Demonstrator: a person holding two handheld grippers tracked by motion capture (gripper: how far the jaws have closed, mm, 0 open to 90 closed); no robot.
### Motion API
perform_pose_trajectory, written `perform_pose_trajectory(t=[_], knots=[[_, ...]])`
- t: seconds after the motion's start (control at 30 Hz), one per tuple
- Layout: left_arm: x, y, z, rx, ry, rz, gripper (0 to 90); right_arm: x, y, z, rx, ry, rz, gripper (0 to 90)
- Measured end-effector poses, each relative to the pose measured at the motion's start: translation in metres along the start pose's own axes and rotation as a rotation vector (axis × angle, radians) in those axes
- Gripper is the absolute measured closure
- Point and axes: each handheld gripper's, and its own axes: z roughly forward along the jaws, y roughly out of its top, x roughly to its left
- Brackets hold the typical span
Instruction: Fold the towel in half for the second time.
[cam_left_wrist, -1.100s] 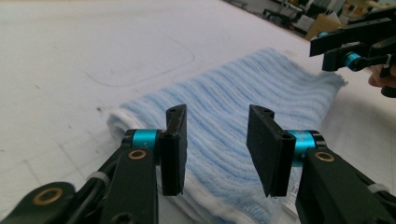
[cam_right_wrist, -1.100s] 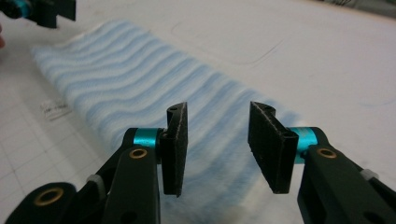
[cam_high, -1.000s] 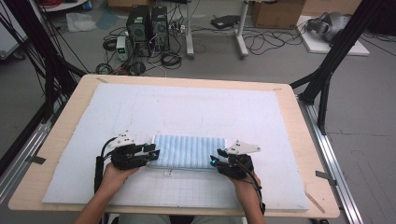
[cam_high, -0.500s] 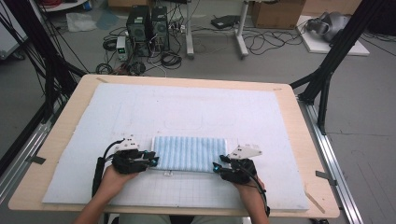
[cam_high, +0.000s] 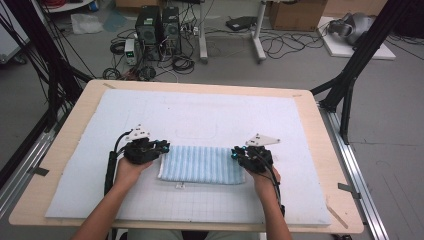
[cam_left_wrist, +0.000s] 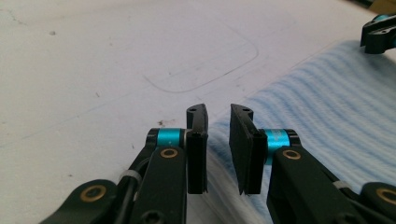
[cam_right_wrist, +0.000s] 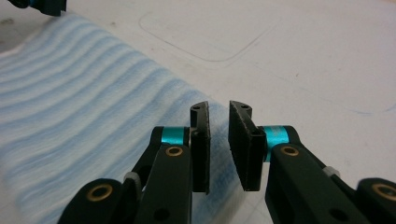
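Observation:
A light-blue striped towel lies folded into a flat rectangle on the white mat, near the person's side. My left gripper is at the towel's far left corner and my right gripper at its far right corner. In the left gripper view the jaws stand a narrow gap apart over the towel's edge, with nothing pinched between the pads. The right gripper view shows the same: jaws slightly apart above the towel's edge. Both pairs of jaws have just been closing.
The white gridded mat covers most of the wooden table. A small white tag lies just in front of the towel. Beyond the far edge are computer cases, cables and black frame legs on the floor.
Both hands drew back slightly toward the person, then moved away along the towel's short sides to its far corners. The towel itself has stayed put.

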Motion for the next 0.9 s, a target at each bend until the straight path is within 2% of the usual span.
perform_pose_trajectory(t=[0.07,0.13,0.23,0.33,0.4,0.47,0.53,0.6,0.7,0.77,0.83,0.9], knots=[[0.001,-0.003,0.005,0.036,0.011,-0.008,76.5,-0.002,-0.001,0.005,0.031,-0.009,0.0,77.4],[0.002,-0.004,0.007,0.05,0.024,-0.006,76.8,-0.004,-0.004,0.008,0.062,-0.025,-0.002,77.2],[0.002,-0.004,0.008,0.058,0.058,0.001,76.3,-0.007,-0.007,0.009,0.075,-0.033,0.003,77.1],[0.004,-0.004,0.006,0.047,0.046,-0.017,73.6,-0.009,-0.01,0.004,0.058,-0.042,0.017,74.0],[0.007,-0.002,-0.001,-0.001,0.028,-0.026,67.5,-0.009,-0.01,-0.005,0.015,-0.041,0.033,69.2],[0.009,0.001,-0.01,-0.083,0.025,-0.031,54.7,-0.009,-0.009,-0.017,-0.035,-0.05,0.035,63.9],[0.011,0.004,-0.02,-0.155,-0.006,-0.032,49.2,-0.01,-0.008,-0.028,-0.067,-0.068,0.035,52.2],[0.011,0.006,-0.028,-0.194,-0.023,-0.005,43.3,-0.012,-0.009,-0.038,-0.095,-0.092,0.048,41.2],[0.014,0.008,-0.037,-0.202,-0.056,0.005,29.2,-0.017,-0.012,-0.05,-0.101,-0.109,0.042,32.0],[0.017,0.008,-0.043,-0.208,-0.052,0.012,18.9,-0.02,-0.015,-0.057,-0.101,-0.111,0.046,24.8],[0.02,0.007,-0.051,-0.215,-0.063,0.035,17.3,-0.021,-0.019,-0.065,-0.109,-0.127,0.054,17.4],[0.021,0.004,-0.058,-0.237,-0.068,0.039,17.3,-0.022,-0.022,-0.072,-0.123,-0.134,0.051,12.8]])
